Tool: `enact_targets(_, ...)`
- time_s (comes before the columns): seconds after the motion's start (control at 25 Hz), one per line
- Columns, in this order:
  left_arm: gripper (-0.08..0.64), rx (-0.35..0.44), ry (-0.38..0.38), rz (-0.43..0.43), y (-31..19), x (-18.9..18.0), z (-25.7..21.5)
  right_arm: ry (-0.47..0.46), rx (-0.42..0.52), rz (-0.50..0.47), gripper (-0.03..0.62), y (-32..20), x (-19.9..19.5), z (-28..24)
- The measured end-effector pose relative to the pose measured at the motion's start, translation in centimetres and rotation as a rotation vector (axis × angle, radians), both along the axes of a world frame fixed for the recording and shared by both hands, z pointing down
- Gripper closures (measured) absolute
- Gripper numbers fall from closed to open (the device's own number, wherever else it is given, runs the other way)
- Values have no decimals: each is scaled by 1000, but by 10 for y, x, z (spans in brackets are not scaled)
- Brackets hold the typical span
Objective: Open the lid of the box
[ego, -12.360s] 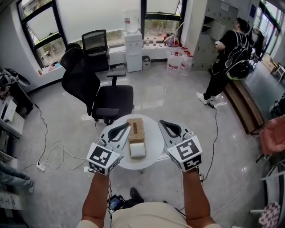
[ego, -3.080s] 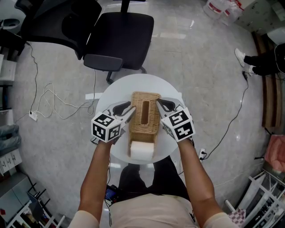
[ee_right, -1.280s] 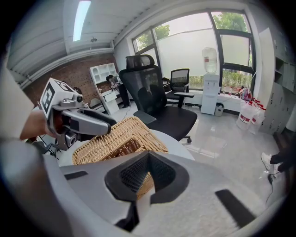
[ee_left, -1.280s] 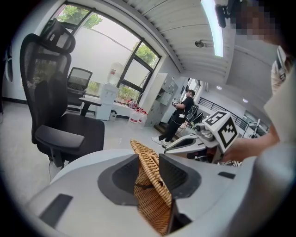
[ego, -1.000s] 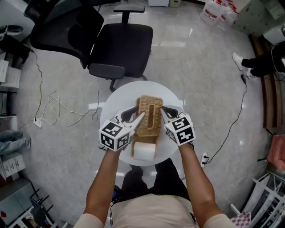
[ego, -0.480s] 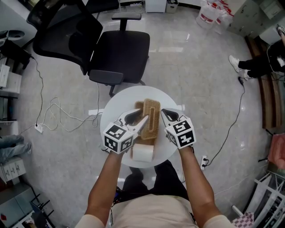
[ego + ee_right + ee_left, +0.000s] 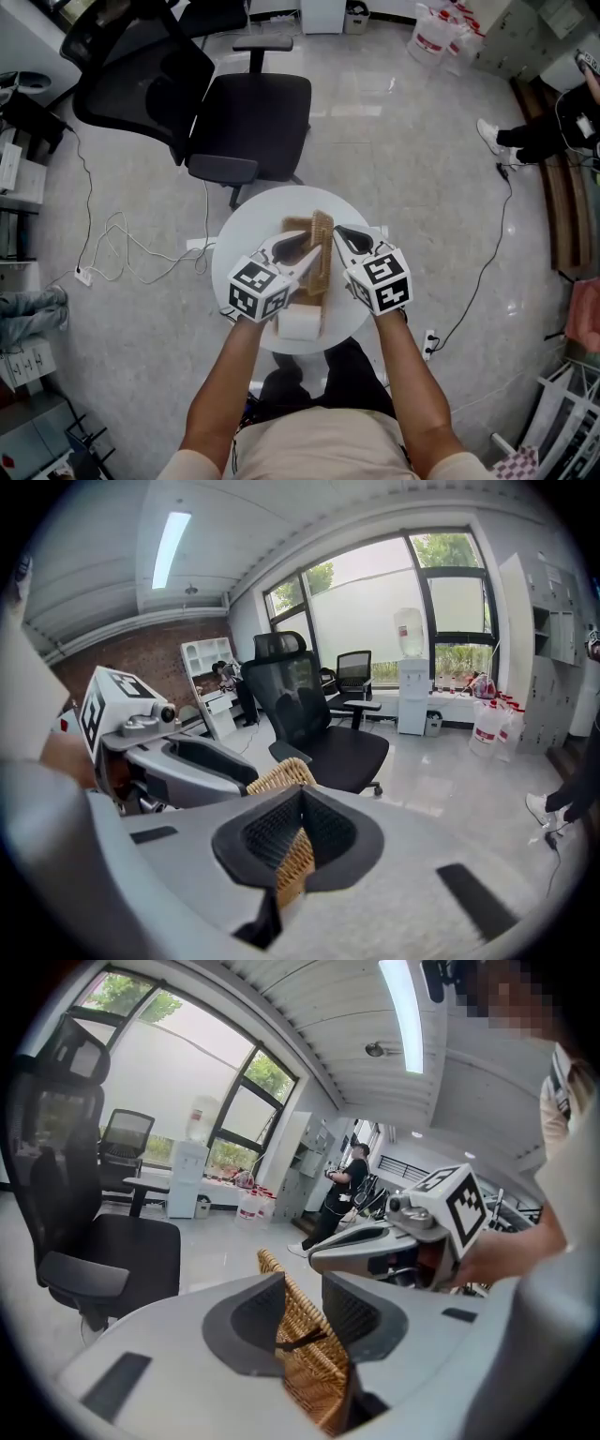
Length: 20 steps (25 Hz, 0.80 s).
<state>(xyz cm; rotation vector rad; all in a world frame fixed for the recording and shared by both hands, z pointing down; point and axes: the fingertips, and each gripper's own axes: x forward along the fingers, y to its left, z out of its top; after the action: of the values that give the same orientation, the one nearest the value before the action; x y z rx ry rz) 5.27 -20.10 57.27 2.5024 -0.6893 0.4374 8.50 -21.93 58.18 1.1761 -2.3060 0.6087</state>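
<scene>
The woven wicker lid (image 7: pixel 321 267) is raised off the round white table (image 7: pixel 234 267) and stands almost on edge, between my two grippers. My left gripper (image 7: pixel 302 251) is shut on its left edge; in the left gripper view the wicker lid (image 7: pixel 309 1358) and a thin black strap sit between the jaws of that gripper (image 7: pixel 302 1302). My right gripper (image 7: pixel 339 239) is shut on the opposite edge, and in its own view the wicker lid (image 7: pixel 281 778) sticks up past its jaws (image 7: pixel 300 841). A white tissue stack (image 7: pixel 300 324) lies bare on the table near me.
A black office chair (image 7: pixel 248 117) stands just beyond the table. Loose cables (image 7: pixel 122 239) run over the glossy floor to the left. Water jugs (image 7: pixel 436 42) and a standing person (image 7: pixel 562 122) are far off at the upper right.
Both grippers have risen with the lid. It has swung from lying nearly flat to standing almost on edge, and the left gripper has moved in to the right.
</scene>
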Motion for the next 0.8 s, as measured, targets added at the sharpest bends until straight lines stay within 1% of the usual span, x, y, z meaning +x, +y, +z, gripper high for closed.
enact_targets(0.16,443,3,-8,24,4,6,-4,-39,19,-3,597,-2,-7,-15)
enact_targets(0.2,443,5,-11,31,5,8,-5,-47,21,-5,592,-3,-10,-19)
enact_targets(0.24,443,6,-13,38,6,10,-6,-54,23,-8,570,-3,-12,-22)
enact_targets(0.44,443,12,-21,71,13,22,-9,-61,20,-16,554,-4,-16,-28)
enact_targets(0.6,443,15,-26,108,20,32,-10,-52,-3,-24,537,-4,-18,-28)
enact_targets(0.8,442,20,-64,156,26,43,-10,-20,-64,-10,532,-3,-7,-25)
